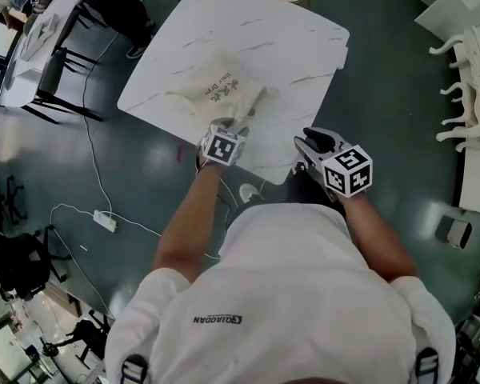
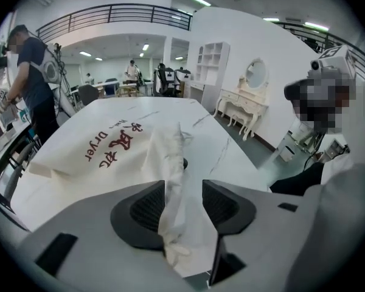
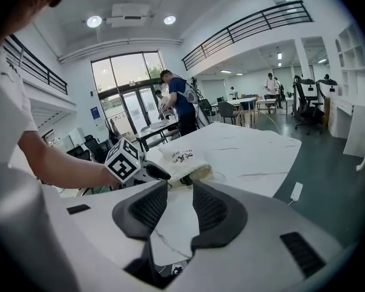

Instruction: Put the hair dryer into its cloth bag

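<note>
A cream cloth bag (image 1: 216, 90) with red print lies bulging on the white marble table (image 1: 304, 46), its gathered mouth toward me. A dark part of the hair dryer (image 2: 181, 163) peeks out at that mouth. My left gripper (image 1: 230, 126) is at the bag's mouth near the table's front edge. Its jaws stand open, and a bunched strip of the bag's cloth (image 2: 177, 221) runs between the pads without being pinched. My right gripper (image 1: 312, 144) hovers off the table's near right corner, open and empty, pointing toward the bag (image 3: 179, 157) and the left gripper (image 3: 151, 173).
A power strip (image 1: 104, 221) and cables lie on the dark floor at the left. Desks and chairs (image 1: 32, 46) stand at the far left, where a person (image 2: 33, 72) stands. White carved furniture (image 1: 464, 94) lines the right side.
</note>
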`<state>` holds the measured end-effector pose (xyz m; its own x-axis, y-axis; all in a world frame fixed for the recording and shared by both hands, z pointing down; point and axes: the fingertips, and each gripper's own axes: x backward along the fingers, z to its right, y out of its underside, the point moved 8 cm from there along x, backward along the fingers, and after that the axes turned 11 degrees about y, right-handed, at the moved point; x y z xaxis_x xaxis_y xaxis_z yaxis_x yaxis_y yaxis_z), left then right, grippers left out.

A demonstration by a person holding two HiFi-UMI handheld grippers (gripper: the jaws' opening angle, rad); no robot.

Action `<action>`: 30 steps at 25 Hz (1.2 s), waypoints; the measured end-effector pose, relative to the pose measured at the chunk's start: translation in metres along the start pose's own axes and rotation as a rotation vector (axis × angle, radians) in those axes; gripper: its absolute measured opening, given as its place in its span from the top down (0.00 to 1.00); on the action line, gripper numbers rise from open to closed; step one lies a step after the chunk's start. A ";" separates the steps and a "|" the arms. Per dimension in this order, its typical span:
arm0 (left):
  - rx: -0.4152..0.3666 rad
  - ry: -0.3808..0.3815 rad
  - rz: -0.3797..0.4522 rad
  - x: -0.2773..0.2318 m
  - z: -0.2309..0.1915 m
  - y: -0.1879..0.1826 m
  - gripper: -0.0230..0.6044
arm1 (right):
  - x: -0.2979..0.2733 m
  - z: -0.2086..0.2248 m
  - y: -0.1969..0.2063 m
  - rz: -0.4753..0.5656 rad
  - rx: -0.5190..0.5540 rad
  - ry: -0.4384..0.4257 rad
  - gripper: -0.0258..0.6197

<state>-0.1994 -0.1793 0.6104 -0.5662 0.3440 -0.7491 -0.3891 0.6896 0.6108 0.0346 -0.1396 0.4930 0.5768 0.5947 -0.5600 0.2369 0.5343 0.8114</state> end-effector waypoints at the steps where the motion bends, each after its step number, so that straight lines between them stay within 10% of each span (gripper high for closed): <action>1: 0.001 -0.004 0.018 0.007 0.004 -0.001 0.62 | 0.004 -0.001 -0.002 0.010 -0.007 -0.001 0.73; 8: 0.078 -0.056 0.244 0.076 0.052 -0.006 0.66 | 0.021 -0.009 -0.013 0.060 0.010 -0.084 0.79; 16: 0.298 -0.029 0.566 0.136 0.140 0.006 0.92 | 0.068 -0.007 -0.005 0.086 -0.071 -0.284 0.93; 30: 0.316 -0.048 0.529 0.112 0.336 0.030 0.92 | 0.195 0.032 0.072 0.111 0.005 -0.407 0.93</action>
<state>-0.0300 0.0937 0.4587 -0.5871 0.7143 -0.3809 0.1734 0.5706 0.8027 0.1893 -0.0048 0.4478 0.8605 0.3619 -0.3586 0.1597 0.4768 0.8644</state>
